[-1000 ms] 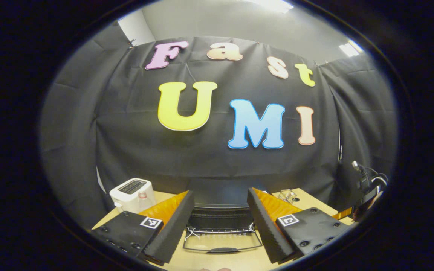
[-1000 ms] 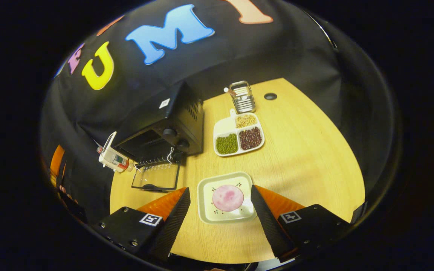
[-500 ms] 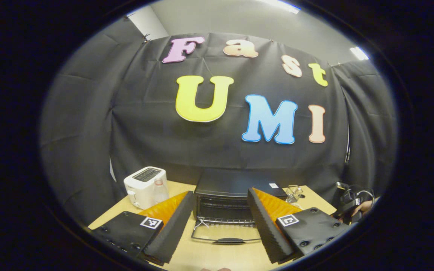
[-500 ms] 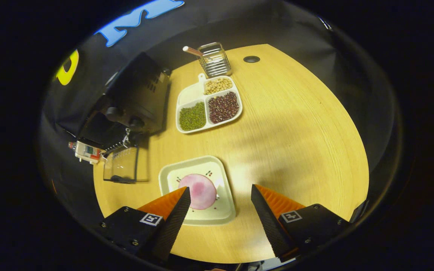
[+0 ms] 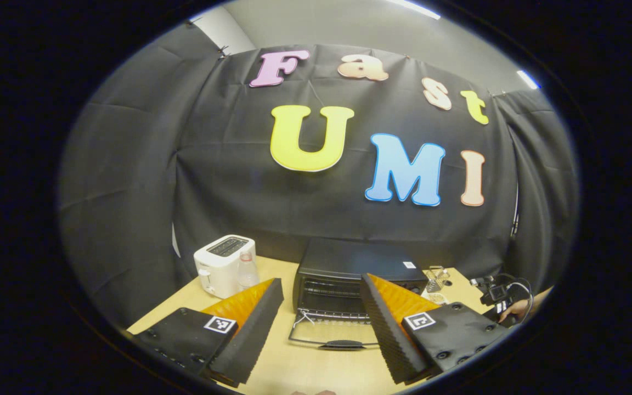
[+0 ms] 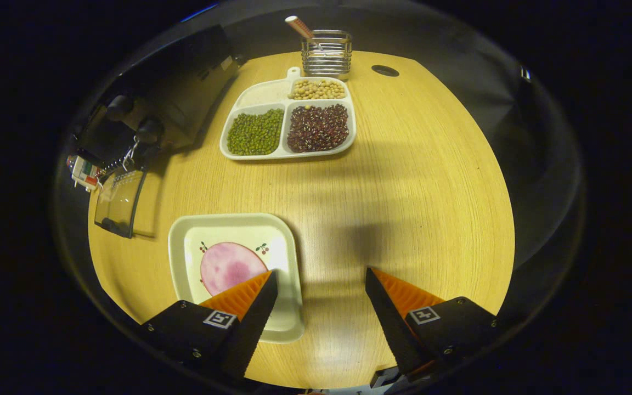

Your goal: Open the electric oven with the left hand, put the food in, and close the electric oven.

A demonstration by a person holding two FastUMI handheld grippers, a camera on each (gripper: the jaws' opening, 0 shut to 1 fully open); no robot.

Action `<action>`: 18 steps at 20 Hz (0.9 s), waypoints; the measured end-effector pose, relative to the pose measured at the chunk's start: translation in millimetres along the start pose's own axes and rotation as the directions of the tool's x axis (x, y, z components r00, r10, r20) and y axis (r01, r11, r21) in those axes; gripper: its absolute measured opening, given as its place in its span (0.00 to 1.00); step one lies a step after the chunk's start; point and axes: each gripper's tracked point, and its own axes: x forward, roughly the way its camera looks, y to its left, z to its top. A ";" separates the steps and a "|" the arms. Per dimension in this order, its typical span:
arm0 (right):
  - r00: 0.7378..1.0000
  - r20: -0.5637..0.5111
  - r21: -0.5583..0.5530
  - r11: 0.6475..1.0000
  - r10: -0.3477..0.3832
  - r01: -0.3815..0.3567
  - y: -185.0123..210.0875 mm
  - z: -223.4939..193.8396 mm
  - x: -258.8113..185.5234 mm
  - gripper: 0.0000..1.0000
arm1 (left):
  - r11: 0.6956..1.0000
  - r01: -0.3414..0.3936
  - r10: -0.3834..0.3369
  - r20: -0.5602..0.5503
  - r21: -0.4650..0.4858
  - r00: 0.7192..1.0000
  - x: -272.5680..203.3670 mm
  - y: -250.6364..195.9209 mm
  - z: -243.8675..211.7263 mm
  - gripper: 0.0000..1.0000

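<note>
The black box-shaped electric oven stands at the back of the light wooden worktop, its glass door dropped flat toward the left gripper, whose fingers are spread wide and empty. In the right gripper view the round pink slice of food lies on a square cream plate, partly hidden behind one finger of the right gripper, also wide apart and empty. The oven there is dark and cut off at the edge. Since half a second ago the plate has slid leftward under that finger.
</note>
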 end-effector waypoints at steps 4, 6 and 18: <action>1.000 -0.010 -0.052 0.998 -0.020 0.019 4.8 6.1 1.1 0.94 | 1.000 -0.012 0.012 -0.009 -0.008 1.000 -1.4 6.6 -4.1 1.00; 1.000 -0.022 -0.059 0.998 0.009 -0.011 12.0 5.2 3.1 0.90 | 1.000 -0.013 0.013 -0.017 -0.023 1.000 -0.4 6.9 -7.7 0.96; 0.986 0.006 0.137 0.977 0.166 -0.166 11.9 1.4 8.7 0.01 | 1.000 0.015 -0.015 0.009 -0.004 1.000 -5.6 -8.1 9.8 1.00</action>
